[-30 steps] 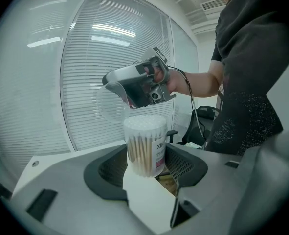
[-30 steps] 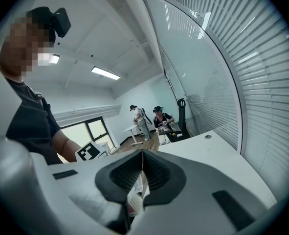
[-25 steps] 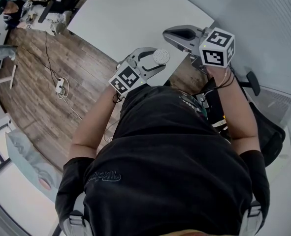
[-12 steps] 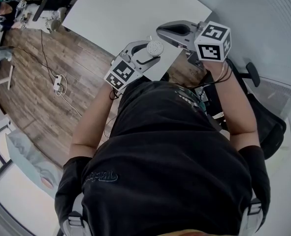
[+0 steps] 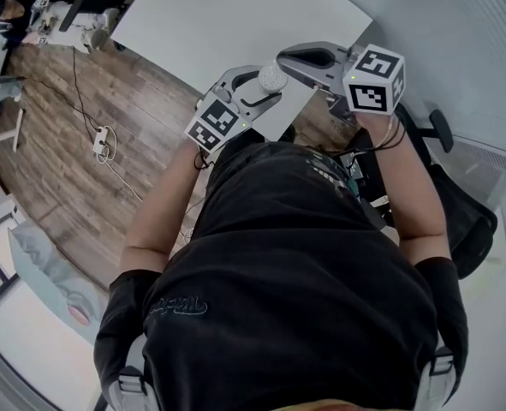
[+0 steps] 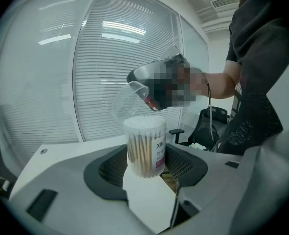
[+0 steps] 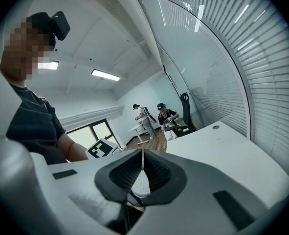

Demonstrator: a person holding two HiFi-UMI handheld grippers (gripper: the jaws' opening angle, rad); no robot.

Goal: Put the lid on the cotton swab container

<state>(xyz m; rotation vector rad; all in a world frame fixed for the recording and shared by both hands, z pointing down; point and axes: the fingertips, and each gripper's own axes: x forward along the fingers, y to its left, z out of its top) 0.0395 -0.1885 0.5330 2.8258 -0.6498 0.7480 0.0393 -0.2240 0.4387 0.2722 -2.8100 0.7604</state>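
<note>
Left gripper view shows the open cotton swab container upright, gripped between the jaws of the left gripper. The clear lid hangs tilted just above its rim, pinched by the right gripper, over the white table.

Bright even daylight through window blinds, ceiling strip lights glowing at upper left, soft shadows, pale sheen on the lid, heavy fisheye bending, dark vignetted corners
</note>
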